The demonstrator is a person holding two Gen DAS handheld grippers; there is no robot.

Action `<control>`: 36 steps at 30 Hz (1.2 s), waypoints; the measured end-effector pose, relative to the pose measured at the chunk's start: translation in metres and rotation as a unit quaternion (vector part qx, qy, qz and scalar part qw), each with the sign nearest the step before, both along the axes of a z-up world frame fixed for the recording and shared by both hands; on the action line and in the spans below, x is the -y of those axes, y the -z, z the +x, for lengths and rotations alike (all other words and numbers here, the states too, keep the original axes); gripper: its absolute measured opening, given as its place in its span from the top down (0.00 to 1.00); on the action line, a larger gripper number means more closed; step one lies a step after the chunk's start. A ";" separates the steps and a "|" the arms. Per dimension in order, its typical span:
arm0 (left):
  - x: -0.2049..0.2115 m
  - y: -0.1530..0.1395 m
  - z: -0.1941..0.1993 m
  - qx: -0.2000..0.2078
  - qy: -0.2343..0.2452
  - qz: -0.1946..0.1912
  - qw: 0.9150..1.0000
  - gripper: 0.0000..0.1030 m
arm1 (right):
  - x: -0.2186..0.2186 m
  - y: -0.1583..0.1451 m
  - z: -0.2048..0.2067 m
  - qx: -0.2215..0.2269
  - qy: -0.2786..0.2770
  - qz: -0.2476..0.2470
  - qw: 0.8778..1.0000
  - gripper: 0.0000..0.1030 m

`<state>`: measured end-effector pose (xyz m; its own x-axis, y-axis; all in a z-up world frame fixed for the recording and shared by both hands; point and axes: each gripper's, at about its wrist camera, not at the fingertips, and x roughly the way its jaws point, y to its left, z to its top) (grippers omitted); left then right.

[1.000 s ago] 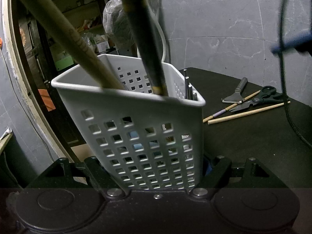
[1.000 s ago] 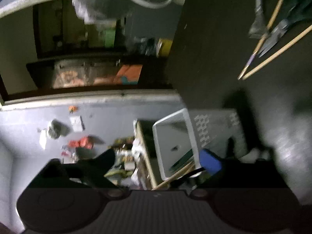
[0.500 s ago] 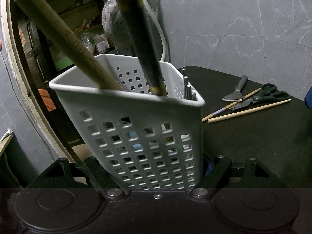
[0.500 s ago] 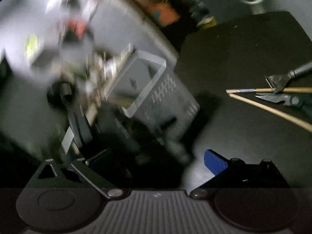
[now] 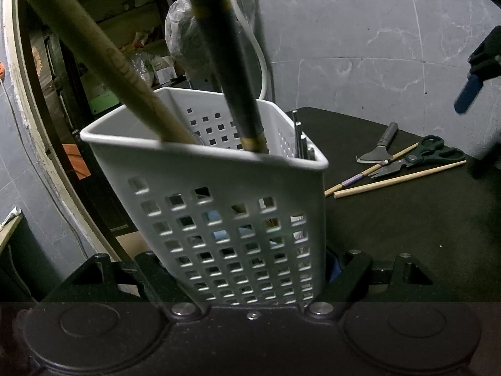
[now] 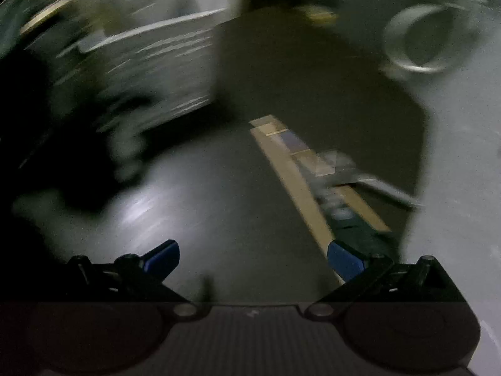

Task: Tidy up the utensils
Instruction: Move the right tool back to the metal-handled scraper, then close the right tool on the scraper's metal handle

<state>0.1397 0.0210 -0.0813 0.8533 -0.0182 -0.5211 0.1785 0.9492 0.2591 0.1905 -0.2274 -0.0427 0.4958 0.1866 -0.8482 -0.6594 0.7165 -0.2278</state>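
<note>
The left tongs (image 5: 250, 282) are clamped on the lower walls of the white perforated caddy (image 5: 219, 219), which tilts slightly and stands at the tabletop's (image 5: 407, 235) left edge, next to the drop to the floor. In the caddy stand a pale wooden handle (image 5: 103, 62), a dark handle (image 5: 228, 62) and several thin metal utensils (image 5: 300, 138) at its right corner.

Toward the far right corner of the tabletop lie a scraper (image 5: 379, 148), dark-handled scissors (image 5: 416, 156) and two wooden chopsticks (image 5: 397, 180), close together and partly crossing, well apart from the caddy. A broad bare stretch of tabletop separates the two groups.

The right tongs (image 6: 253, 260) stand open and empty, with blue pads (image 6: 344, 263), above the near ends of the chopsticks; that view is heavily blurred. The tabletop's far edge meets a grey marbled wall (image 5: 360, 47).
</note>
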 end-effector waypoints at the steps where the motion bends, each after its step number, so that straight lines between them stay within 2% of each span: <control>1: 0.000 0.000 0.000 0.000 0.000 0.000 1.000 0.20 | 0.005 0.000 0.002 0.018 0.033 0.020 0.999 0.00; 4: 0.000 0.000 0.000 0.000 0.000 0.000 1.000 0.20 | 0.023 0.006 0.001 0.046 0.103 0.113 0.987 0.00; 6: 0.000 0.000 0.000 0.000 -0.001 0.000 1.000 0.20 | 0.029 0.013 -0.002 0.061 0.133 0.154 0.977 0.00; 10: 0.000 0.000 -0.001 -0.003 -0.002 0.001 1.000 0.20 | 0.032 0.026 -0.001 0.092 0.185 0.215 0.955 0.00; 16: 0.002 -0.002 0.002 -0.007 -0.005 0.003 1.000 0.20 | 0.039 0.041 0.056 0.085 0.280 0.288 0.912 0.00; 18: 0.004 -0.003 0.003 -0.007 -0.005 0.004 1.000 0.19 | 0.044 0.046 0.074 0.086 0.295 0.292 0.906 0.00; 21: 0.005 -0.004 0.004 -0.008 -0.007 0.005 1.000 0.19 | 0.047 0.050 0.097 0.086 0.302 0.284 0.906 0.00; 24: 0.006 -0.004 0.004 -0.008 -0.008 0.006 1.000 0.19 | 0.050 0.054 0.119 0.066 0.309 0.278 0.907 0.00; 28: 0.007 -0.004 0.005 -0.008 -0.010 0.006 1.000 0.18 | 0.055 0.065 0.144 0.047 0.352 0.269 0.895 0.00; 32: 0.009 -0.005 0.005 -0.009 -0.011 0.008 1.000 0.18 | 0.051 0.074 0.162 0.039 0.381 0.252 0.889 0.01; 34: 0.009 -0.005 0.006 -0.010 -0.011 0.008 1.000 0.18 | 0.051 0.078 0.167 0.028 0.392 0.251 0.885 0.05; 36: 0.009 -0.005 0.006 -0.009 -0.012 0.008 1.000 0.18 | 0.049 0.082 0.175 0.016 0.401 0.246 0.882 0.15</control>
<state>0.1453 0.0119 -0.0764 0.8434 0.0096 -0.5371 0.1614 0.9491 0.2705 0.3655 -0.2769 -0.1250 0.6576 0.1072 -0.7457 0.1051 0.9671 0.2317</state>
